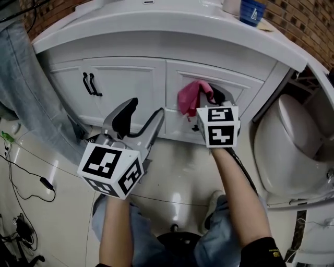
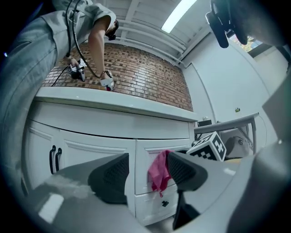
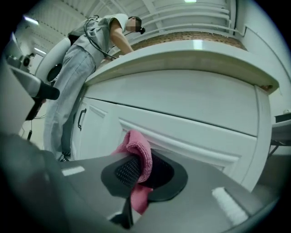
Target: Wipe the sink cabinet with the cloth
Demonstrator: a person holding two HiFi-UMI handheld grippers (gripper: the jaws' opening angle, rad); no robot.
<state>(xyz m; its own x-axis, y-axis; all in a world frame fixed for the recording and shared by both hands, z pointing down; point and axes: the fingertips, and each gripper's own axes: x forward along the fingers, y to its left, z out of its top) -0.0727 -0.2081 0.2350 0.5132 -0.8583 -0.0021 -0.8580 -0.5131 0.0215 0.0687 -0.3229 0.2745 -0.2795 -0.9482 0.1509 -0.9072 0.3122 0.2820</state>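
Sink cabinet: white, curved front, with the countertop overhanging it. It fills the top of the head view. A white toilet stands just beside its right end. Another person in grey-blue trousers stands at the cabinet's left end, bent over the counter.

My left gripper is held off the cabinet, low and left of centre. Jaws wide apart, nothing between them. Through the gap I see only the drawer fronts and the cloth further off.

My right gripper is up at the top drawer front, right of the double doors. Jaws clamped on the cloth. It's pink and bunched, one fold sticking up above the pads and a tail hanging below. The cloth sits against the drawer's raised panel edge and looks to be in contact.

Two black door handles sit side by side on the left doors, well apart from the cloth. Blue cup on the counter, up right.
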